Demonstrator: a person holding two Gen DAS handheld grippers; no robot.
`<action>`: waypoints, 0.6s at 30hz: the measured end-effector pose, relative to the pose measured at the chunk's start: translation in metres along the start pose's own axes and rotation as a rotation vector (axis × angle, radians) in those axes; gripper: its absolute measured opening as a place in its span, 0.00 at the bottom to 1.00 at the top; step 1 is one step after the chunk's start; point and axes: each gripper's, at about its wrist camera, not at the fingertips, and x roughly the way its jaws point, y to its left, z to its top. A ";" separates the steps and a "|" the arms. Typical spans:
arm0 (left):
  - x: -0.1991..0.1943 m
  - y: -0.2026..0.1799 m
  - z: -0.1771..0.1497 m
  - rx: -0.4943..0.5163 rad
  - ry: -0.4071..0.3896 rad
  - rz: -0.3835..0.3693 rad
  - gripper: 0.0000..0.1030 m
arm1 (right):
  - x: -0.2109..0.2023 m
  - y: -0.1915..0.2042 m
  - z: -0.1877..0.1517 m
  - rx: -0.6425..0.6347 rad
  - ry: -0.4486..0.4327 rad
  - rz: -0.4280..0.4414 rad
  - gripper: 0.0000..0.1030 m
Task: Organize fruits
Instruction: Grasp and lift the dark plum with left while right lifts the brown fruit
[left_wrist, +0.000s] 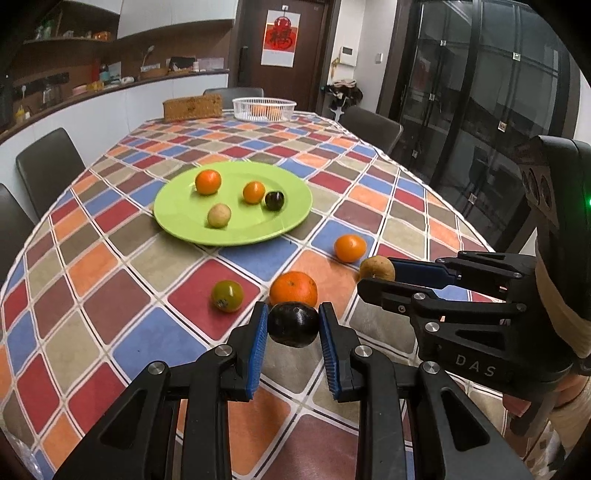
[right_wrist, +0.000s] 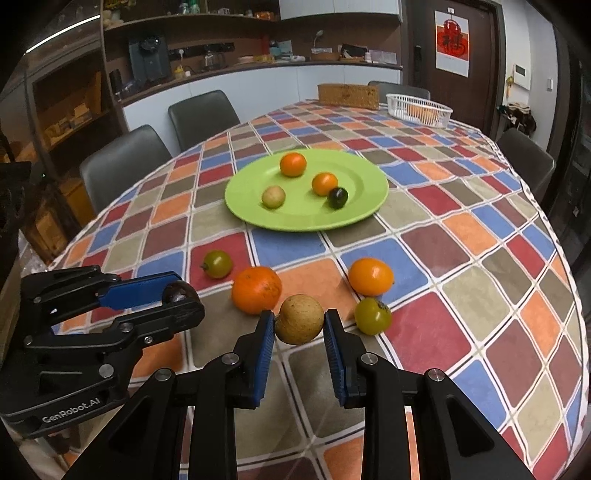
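Note:
My left gripper (left_wrist: 293, 325) is shut on a dark purple fruit (left_wrist: 293, 324) near the table's front; it also shows in the right wrist view (right_wrist: 177, 293). My right gripper (right_wrist: 299, 325) is shut on a tan round fruit (right_wrist: 299, 319), seen from the left wrist view too (left_wrist: 376, 268). A green plate (left_wrist: 177, 218) (right_wrist: 365, 206) holds two oranges, a tan fruit and a dark fruit. On the cloth lie a large orange (right_wrist: 256, 290), a smaller orange (right_wrist: 370, 276) and two green fruits (right_wrist: 218, 264) (right_wrist: 372, 315).
A white basket (right_wrist: 419, 107) with orange fruit and a woven box (right_wrist: 347, 95) stand at the table's far end. Dark chairs (right_wrist: 122, 162) line the table's sides. A glass cabinet (left_wrist: 480, 92) stands to the right.

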 end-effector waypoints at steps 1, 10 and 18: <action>-0.002 0.001 0.001 -0.001 -0.005 -0.002 0.27 | -0.002 0.001 0.001 0.002 -0.007 0.001 0.28; -0.018 0.011 0.021 0.006 -0.077 0.014 0.27 | -0.014 0.008 0.023 0.013 -0.074 0.004 0.28; -0.023 0.023 0.047 0.018 -0.142 0.034 0.27 | -0.018 0.008 0.054 0.029 -0.134 0.009 0.28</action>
